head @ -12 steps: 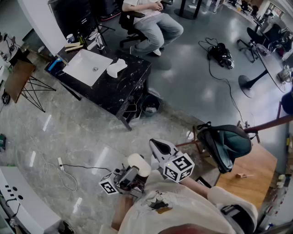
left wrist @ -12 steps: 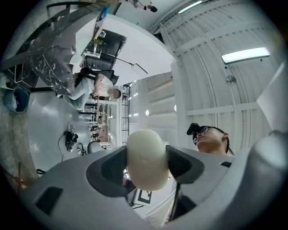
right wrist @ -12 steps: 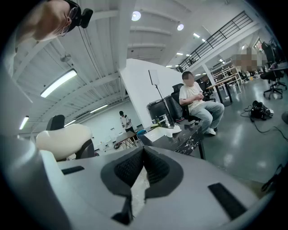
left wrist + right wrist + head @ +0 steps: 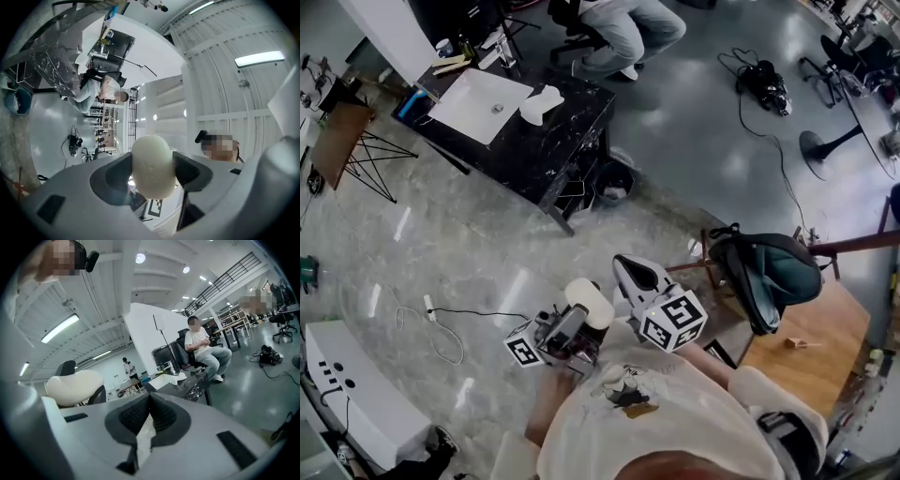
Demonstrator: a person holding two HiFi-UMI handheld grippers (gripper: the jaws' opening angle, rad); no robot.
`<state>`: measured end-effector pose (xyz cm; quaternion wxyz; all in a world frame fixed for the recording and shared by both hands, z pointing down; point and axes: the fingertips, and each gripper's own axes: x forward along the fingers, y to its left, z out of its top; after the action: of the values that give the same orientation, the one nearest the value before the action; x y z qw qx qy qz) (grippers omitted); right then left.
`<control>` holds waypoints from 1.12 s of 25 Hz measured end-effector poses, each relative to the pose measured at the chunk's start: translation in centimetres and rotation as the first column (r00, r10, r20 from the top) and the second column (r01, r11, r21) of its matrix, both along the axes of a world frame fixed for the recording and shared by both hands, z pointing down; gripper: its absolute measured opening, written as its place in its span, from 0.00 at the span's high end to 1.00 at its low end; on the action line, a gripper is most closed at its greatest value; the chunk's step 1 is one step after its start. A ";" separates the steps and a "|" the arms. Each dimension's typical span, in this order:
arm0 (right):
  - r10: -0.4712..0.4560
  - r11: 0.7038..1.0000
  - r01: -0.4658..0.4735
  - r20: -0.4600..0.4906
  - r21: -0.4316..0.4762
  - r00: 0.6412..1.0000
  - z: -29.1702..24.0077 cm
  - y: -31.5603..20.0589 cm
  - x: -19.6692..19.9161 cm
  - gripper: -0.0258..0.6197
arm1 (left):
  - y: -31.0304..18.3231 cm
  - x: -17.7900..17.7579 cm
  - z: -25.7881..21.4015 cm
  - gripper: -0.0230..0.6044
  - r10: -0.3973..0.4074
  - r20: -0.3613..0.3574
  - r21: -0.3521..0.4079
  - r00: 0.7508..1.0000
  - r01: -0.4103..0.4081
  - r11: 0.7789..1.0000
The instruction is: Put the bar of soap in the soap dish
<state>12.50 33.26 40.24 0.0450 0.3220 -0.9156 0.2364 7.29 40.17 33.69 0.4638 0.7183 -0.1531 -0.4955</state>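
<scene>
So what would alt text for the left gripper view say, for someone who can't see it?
A pale oval bar of soap is clamped between the two dark pads of the left gripper. Behind it, tilted sideways, is a big bright hall with a black marble table and a seated person.

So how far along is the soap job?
Done: soap picked up, clamped in the left tool. In hand: the carry; right tool shut, empty. Left: reach the far-off black table and set it in the white dish beside the sink.
</scene>
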 end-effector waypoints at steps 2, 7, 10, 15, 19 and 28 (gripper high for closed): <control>0.004 1.000 -0.004 0.009 -0.005 1.000 0.0 -0.6 0.7 0.95 | -0.6 0.7 0.0 0.52 0.005 0.004 -0.006 1.000 -0.005 1.000; -0.018 1.000 0.018 0.051 0.008 0.999 -0.3 -2.5 1.8 0.95 | -2.4 1.3 0.5 0.52 -0.017 0.013 -0.006 1.000 0.017 1.000; -0.043 0.999 0.044 0.096 -0.013 0.994 -0.2 -3.7 1.9 0.95 | -3.5 0.8 0.6 0.52 -0.062 0.022 -0.014 0.998 0.062 0.998; -0.062 0.998 0.064 0.074 -0.028 0.995 0.6 -6.6 0.7 0.95 | -6.9 -1.3 0.4 0.52 -0.104 0.025 -0.028 0.994 0.104 0.994; -0.055 0.998 0.057 0.054 -0.028 0.997 1.1 -10.4 -1.8 0.95 | -11.0 -4.2 1.0 0.52 -0.099 0.015 -0.017 0.995 0.099 0.995; -0.068 0.993 0.071 -0.035 0.094 0.997 0.4 -21.2 -11.2 0.95 | -23.0 -13.0 -0.2 0.52 -0.035 0.017 0.024 0.999 0.034 0.999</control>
<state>1.31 12.09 40.59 0.0524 0.2953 -0.9358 0.1855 -5.69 17.13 33.47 0.4454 0.7252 -0.1637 -0.4989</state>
